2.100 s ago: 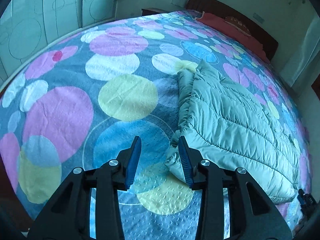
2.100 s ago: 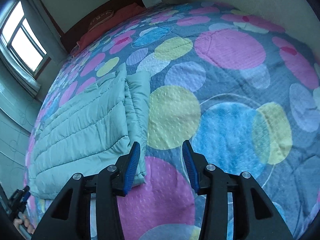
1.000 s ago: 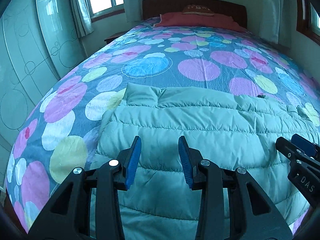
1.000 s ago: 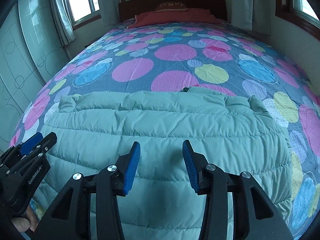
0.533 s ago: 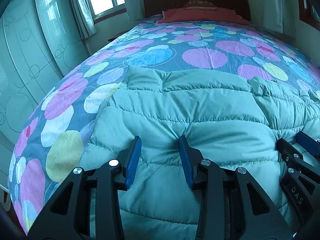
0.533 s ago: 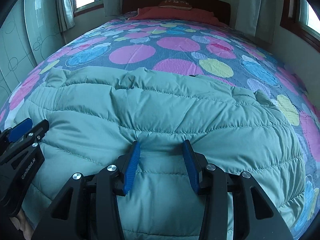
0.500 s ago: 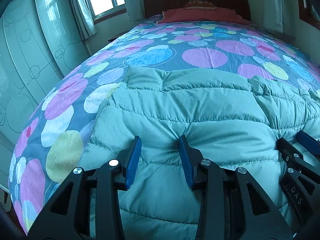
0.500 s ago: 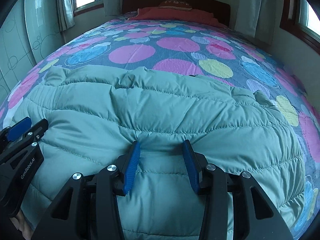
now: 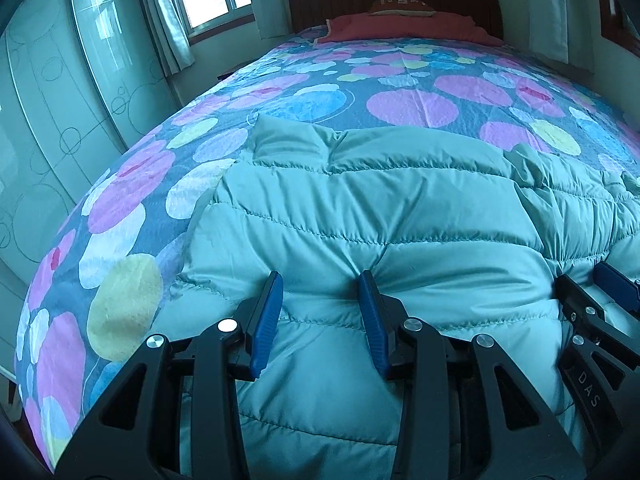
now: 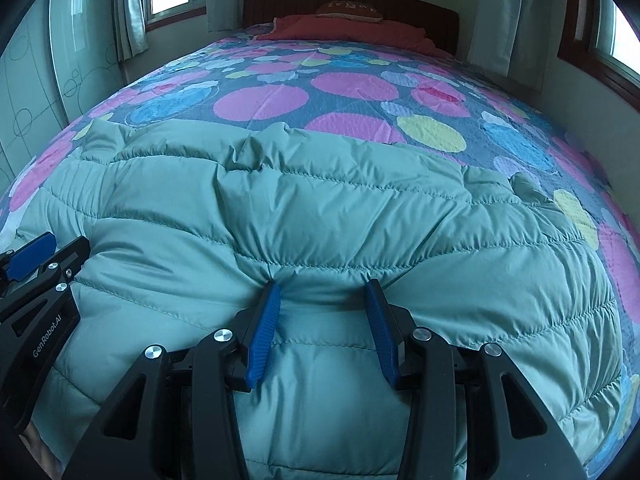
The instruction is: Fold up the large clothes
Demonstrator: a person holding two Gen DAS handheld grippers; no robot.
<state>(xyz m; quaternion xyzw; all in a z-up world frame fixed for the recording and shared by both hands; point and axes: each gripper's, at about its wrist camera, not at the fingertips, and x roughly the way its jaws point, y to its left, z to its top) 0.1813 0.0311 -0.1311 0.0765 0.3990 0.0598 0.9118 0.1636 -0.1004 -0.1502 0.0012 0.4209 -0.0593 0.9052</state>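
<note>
A large mint-green quilted puffer jacket (image 9: 380, 216) lies folded across the near end of the bed; it also fills the right wrist view (image 10: 340, 208). My left gripper (image 9: 320, 284) is open, its blue-padded tips pressed into the jacket's near part on the left side. My right gripper (image 10: 322, 288) is open too, its tips pushed into the puffy fabric further right. Each gripper shows at the edge of the other's view: the right one at lower right (image 9: 600, 304), the left one at lower left (image 10: 36, 264).
The jacket rests on a bedspread (image 9: 412, 108) with pink, blue and yellow circles. A red pillow (image 10: 348, 30) and dark headboard (image 10: 400, 4) stand at the far end. Glass wardrobe doors (image 9: 60, 100) run along the left; curtained windows flank the bed.
Both grippers have pushed forward and down into the jacket, which now bulges and wrinkles around their tips. Earlier they swung in from the bed's two sides to face the headboard.
</note>
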